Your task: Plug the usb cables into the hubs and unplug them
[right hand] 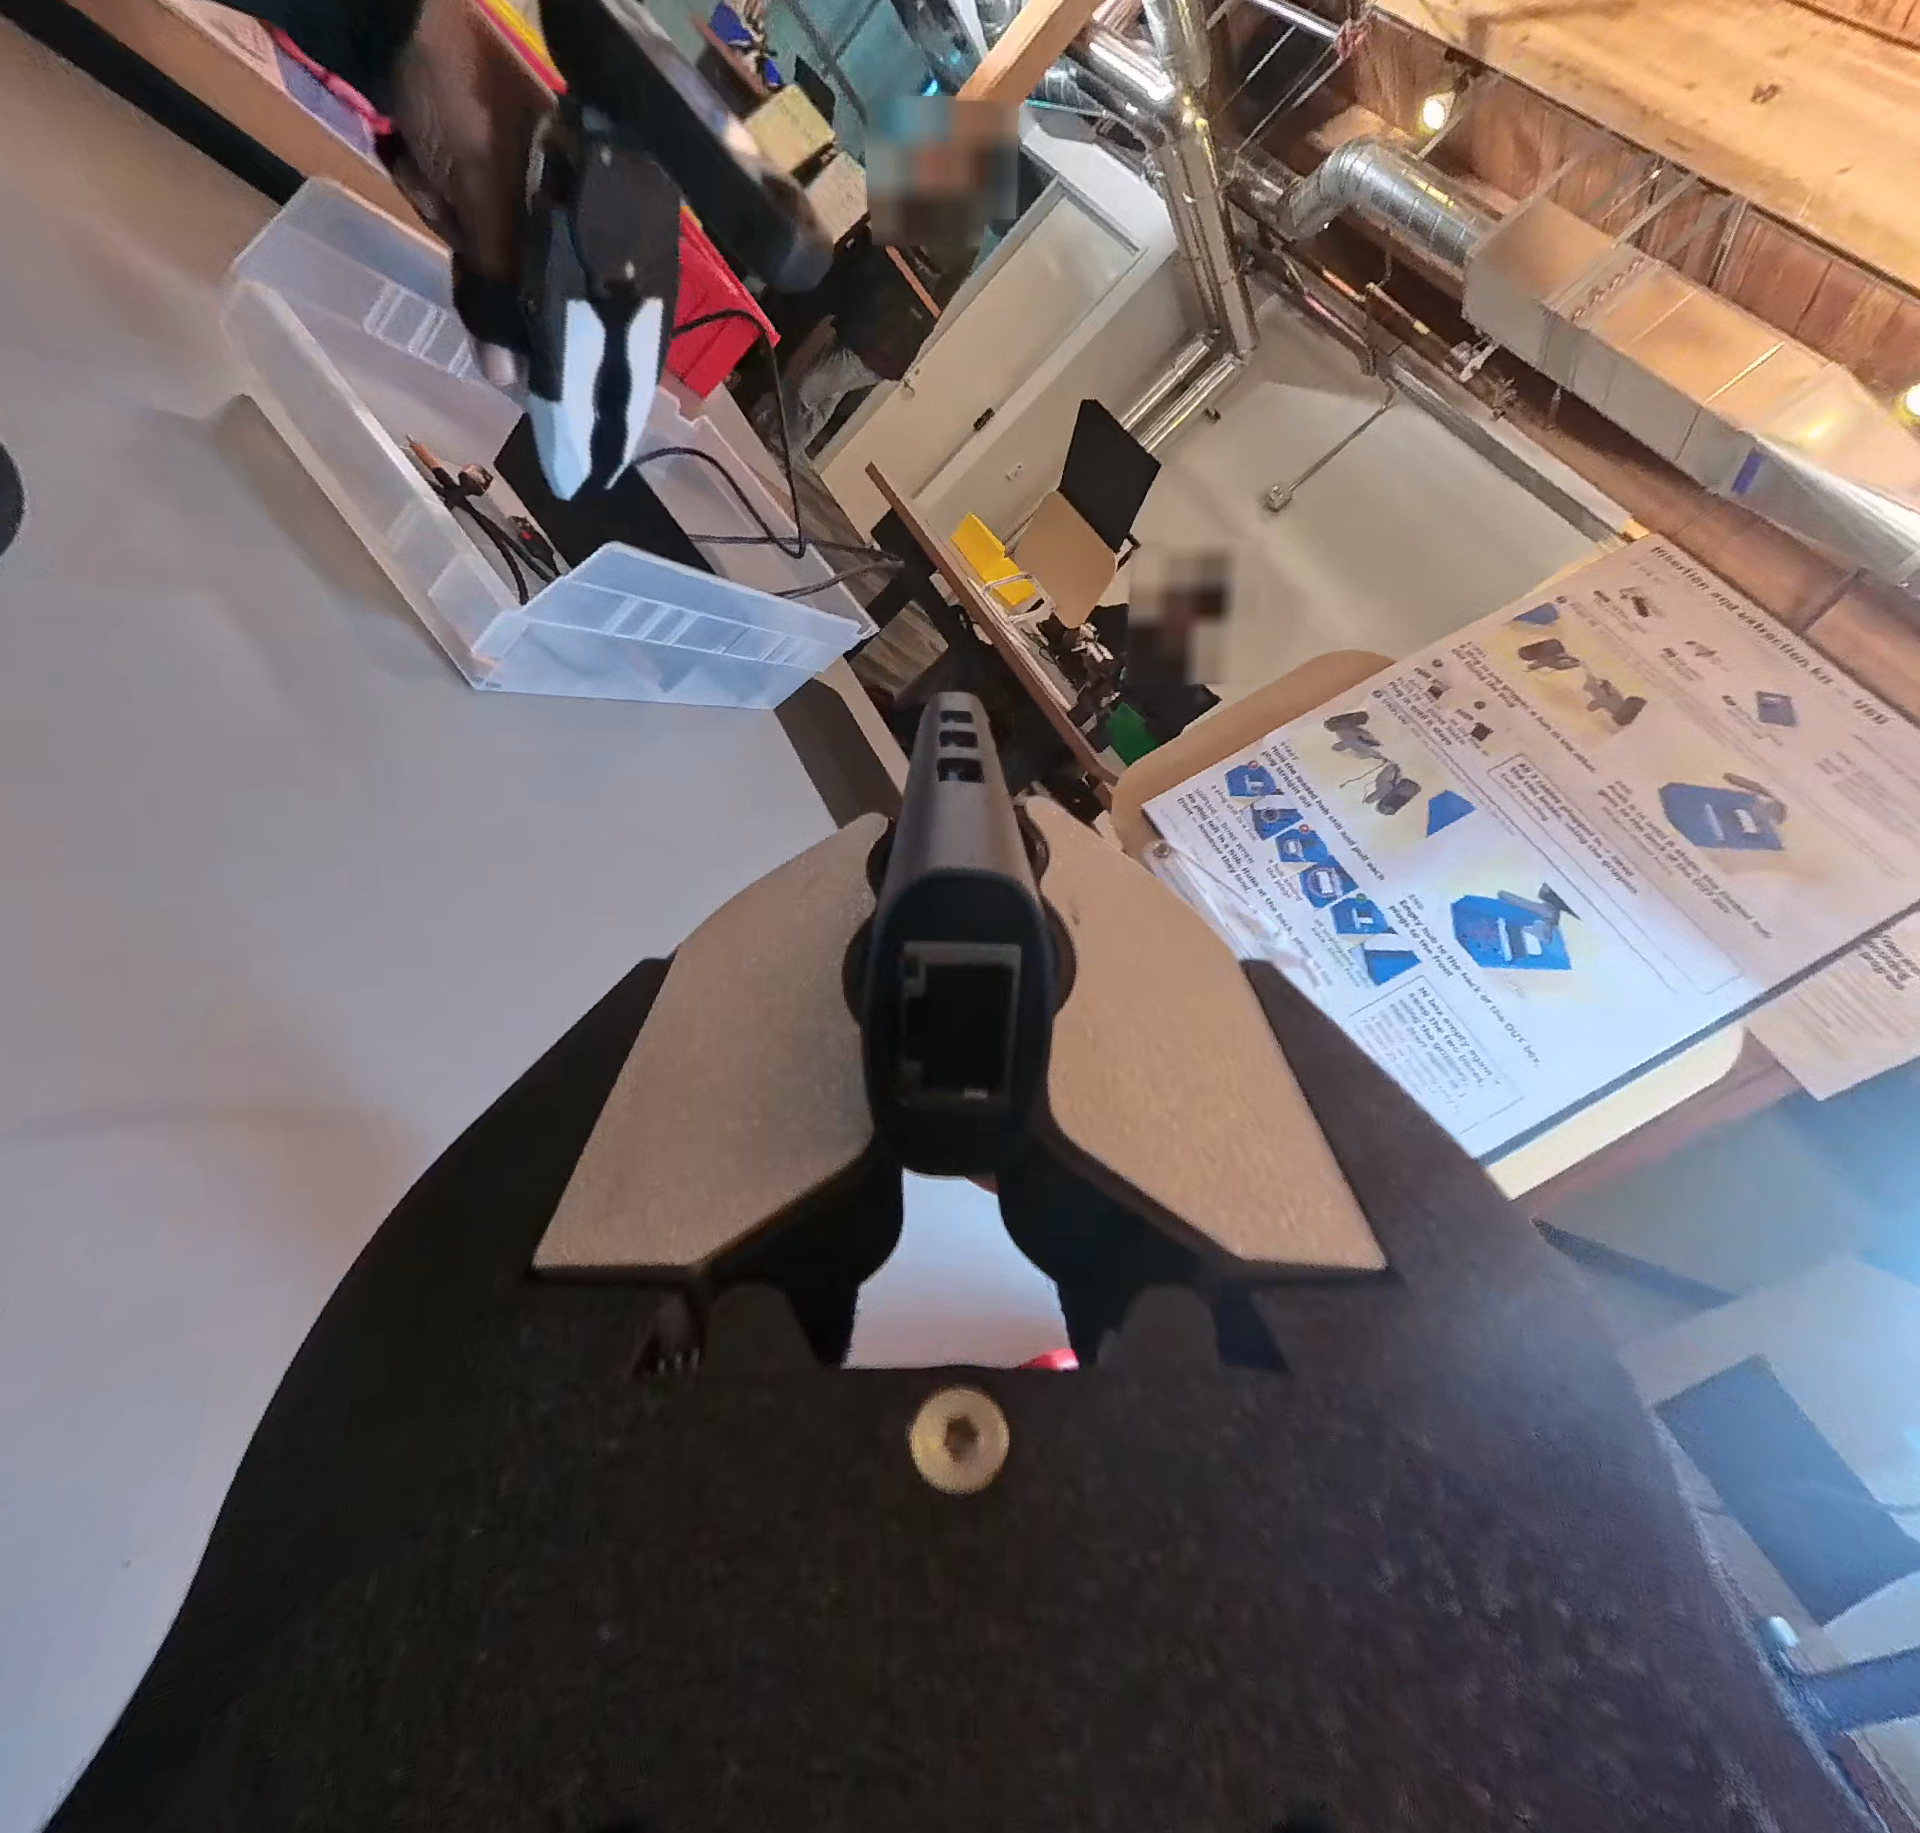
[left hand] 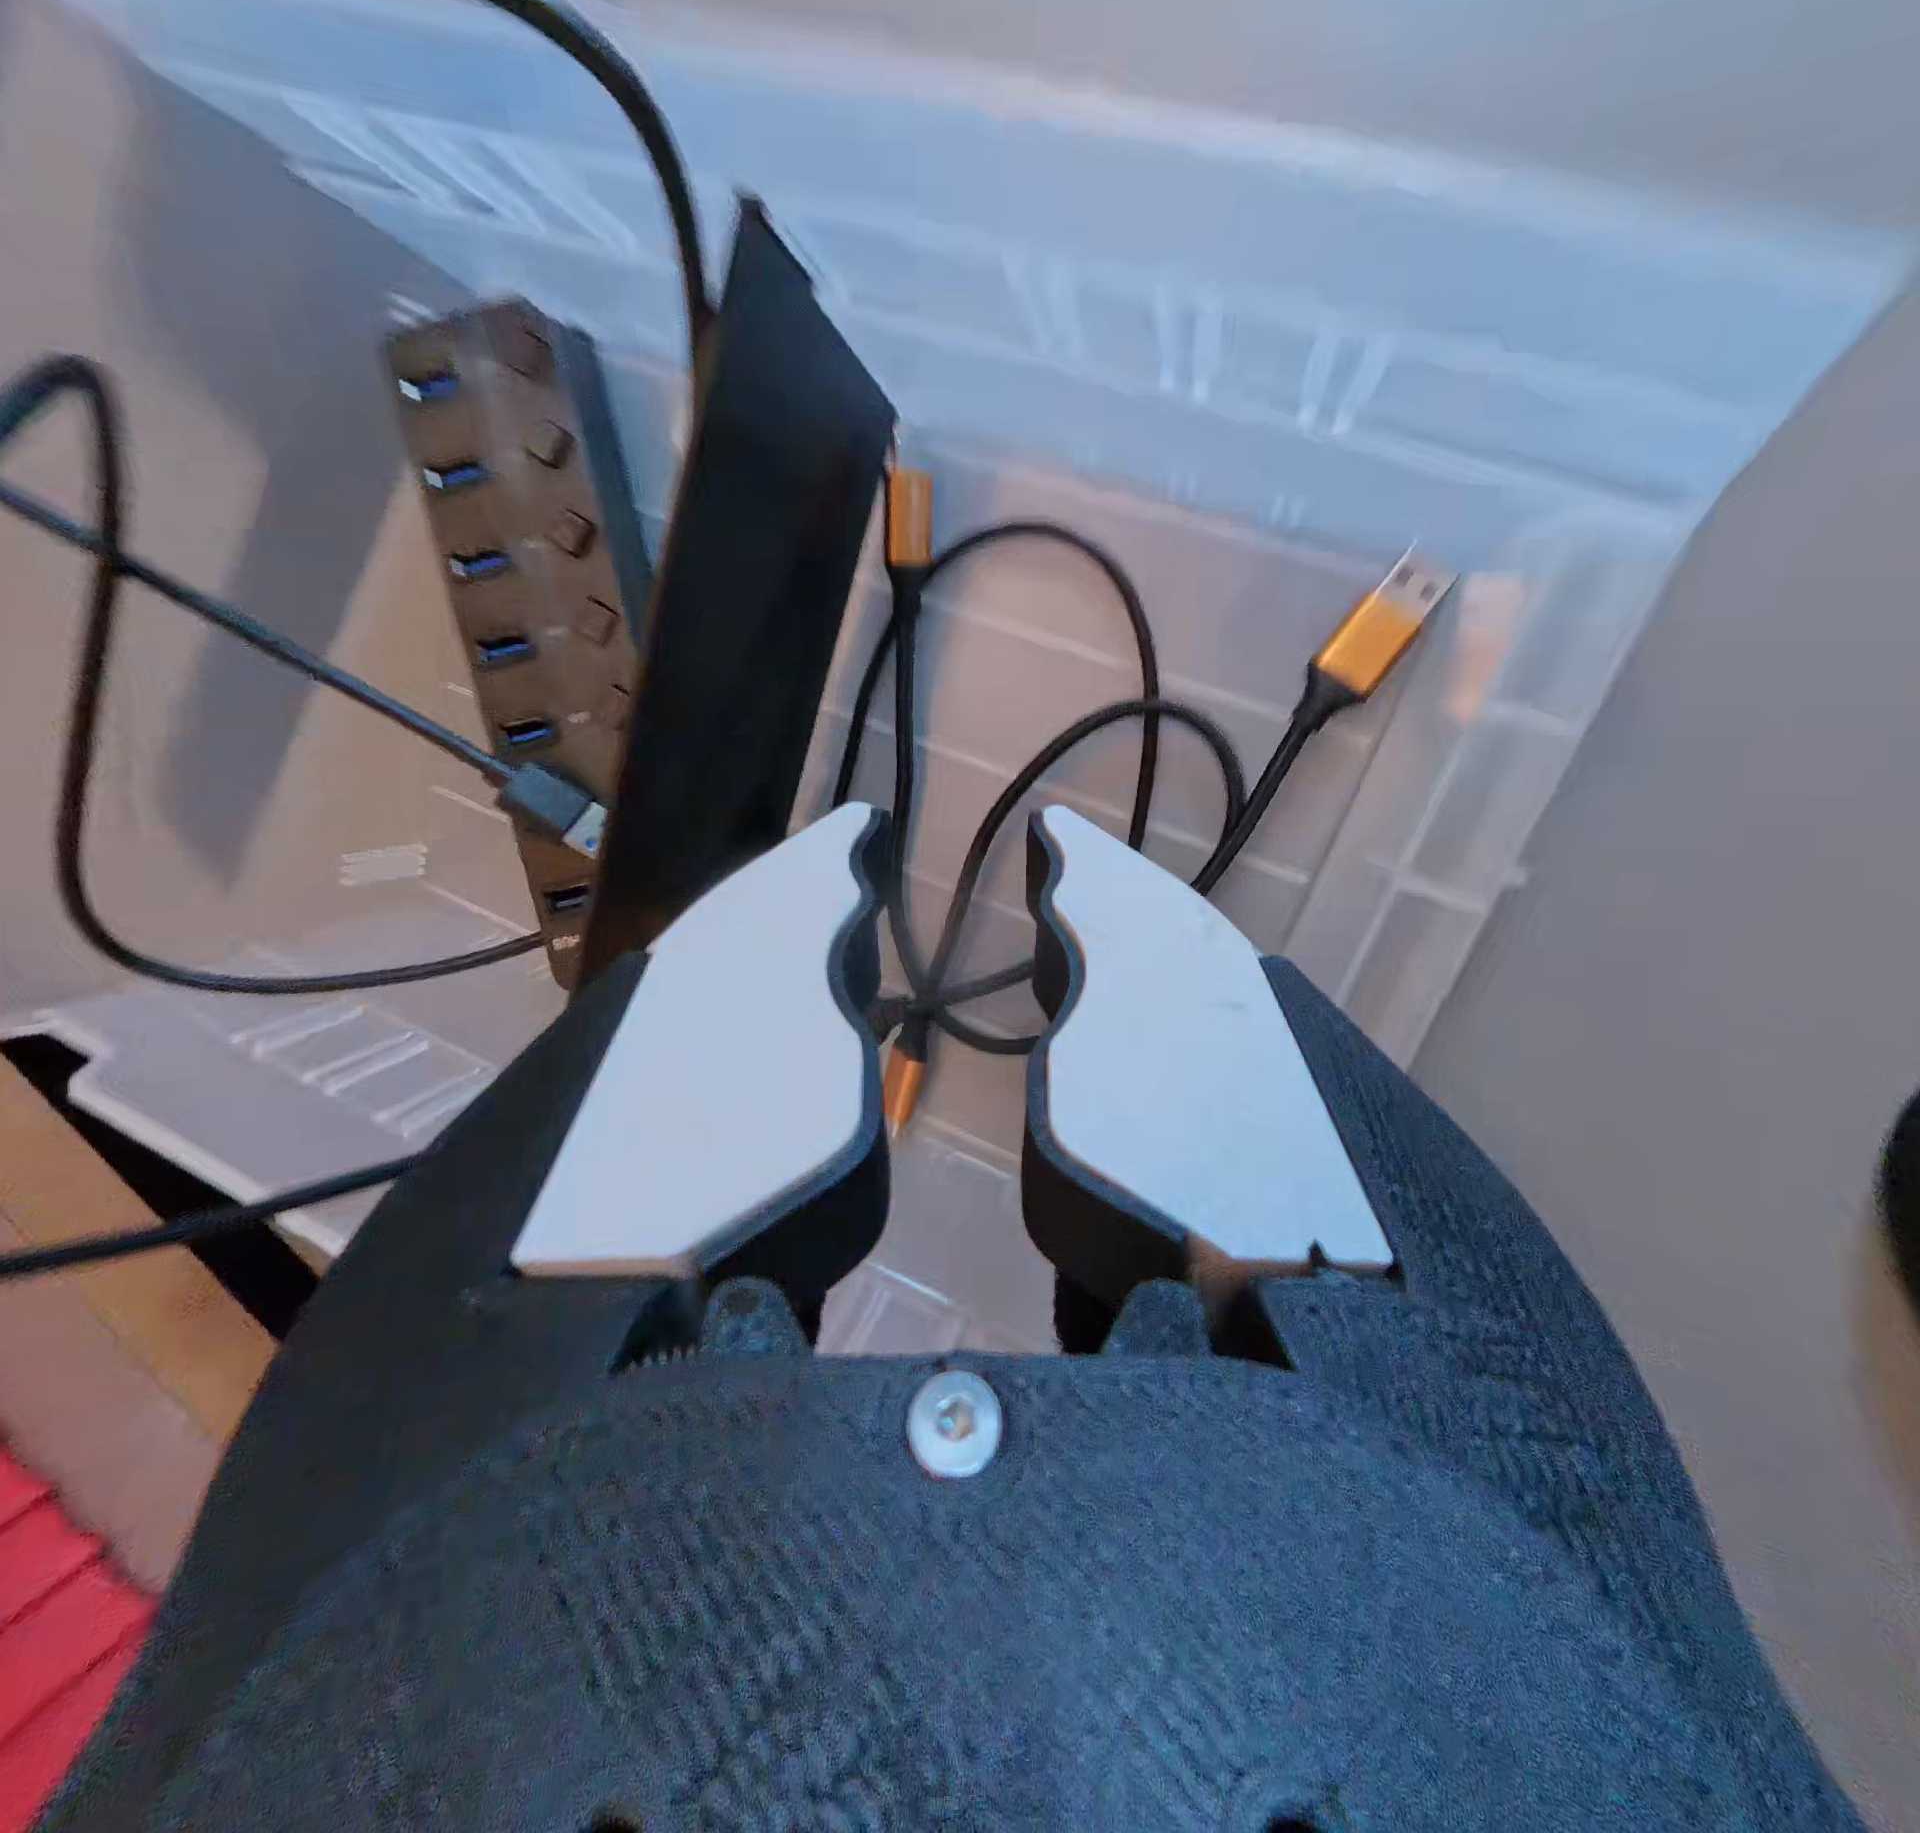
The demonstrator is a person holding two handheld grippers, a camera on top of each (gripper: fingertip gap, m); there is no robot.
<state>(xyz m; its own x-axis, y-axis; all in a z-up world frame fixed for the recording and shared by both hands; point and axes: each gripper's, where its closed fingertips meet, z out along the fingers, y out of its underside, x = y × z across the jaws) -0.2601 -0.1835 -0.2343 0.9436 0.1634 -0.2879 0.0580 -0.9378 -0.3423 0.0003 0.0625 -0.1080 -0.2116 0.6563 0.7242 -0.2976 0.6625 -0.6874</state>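
1. Multi-port hub [left hand: 509, 578]: lying in the clear bin [left hand: 1143, 412], black plug [left hand: 551, 801] at one port.
2. Our left gripper [left hand: 956, 827]: fingers spread, empty, above the orange-tipped cables [left hand: 1361, 640].
3. Our right gripper [right hand: 951, 848]: pinching a black hub [right hand: 951, 952] aloft, apart from the bin.

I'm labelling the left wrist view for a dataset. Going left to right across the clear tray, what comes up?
Looped black cable → multi-port hub → upright black slab → small orange plug → large orange USB plug.
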